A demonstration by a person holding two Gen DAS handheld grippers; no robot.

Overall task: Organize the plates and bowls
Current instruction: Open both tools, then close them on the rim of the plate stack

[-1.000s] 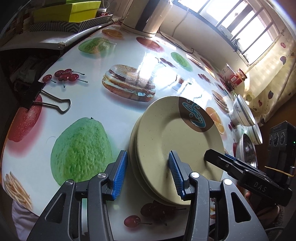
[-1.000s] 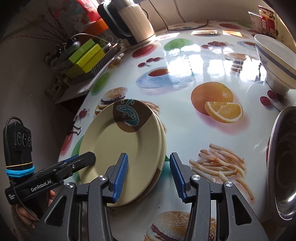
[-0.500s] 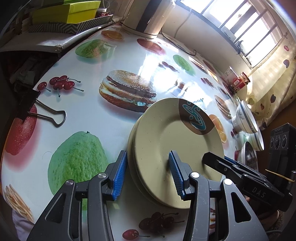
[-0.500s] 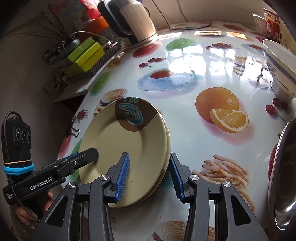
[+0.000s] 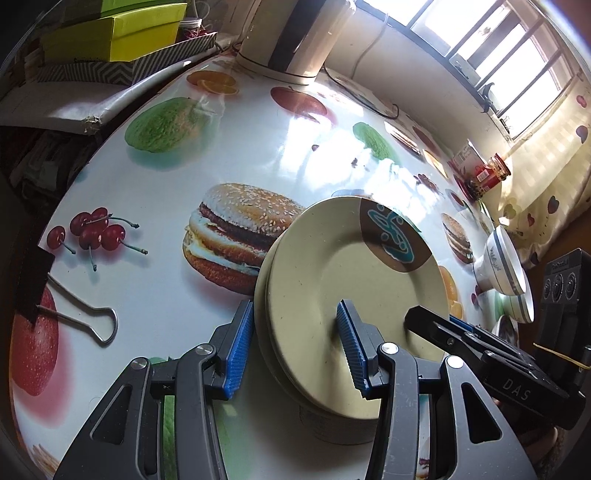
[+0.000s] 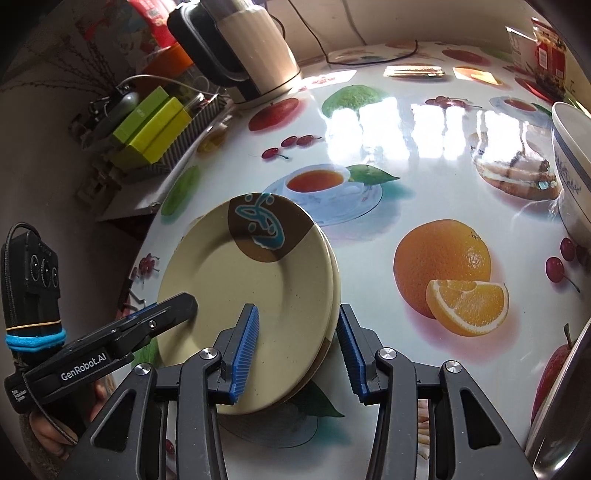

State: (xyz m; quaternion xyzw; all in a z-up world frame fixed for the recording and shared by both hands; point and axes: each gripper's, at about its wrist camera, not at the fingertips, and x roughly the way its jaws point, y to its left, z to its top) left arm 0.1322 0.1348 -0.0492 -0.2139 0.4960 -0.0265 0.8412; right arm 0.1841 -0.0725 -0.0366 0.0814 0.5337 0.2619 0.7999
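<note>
A stack of cream plates, the top one with a brown patch and teal mark, is held between both grippers above the fruit-print table. My left gripper straddles the stack's left rim with its jaws apart. My right gripper straddles the right rim of the stack, jaws also apart. Each gripper shows in the other's view, the right one and the left one. Two white blue-banded bowls stand to the right. One shows at the edge of the right wrist view.
A cream and black kettle stands at the table's back. Yellow-green boxes sit on a striped box off the table's edge. A black binder clip lies at the left. A steel bowl is at the right. Red jars stand at the far end.
Both grippers have risen with the plate stack and carried it further over the table towards the kettle side. A shadow now shows under the stack.
</note>
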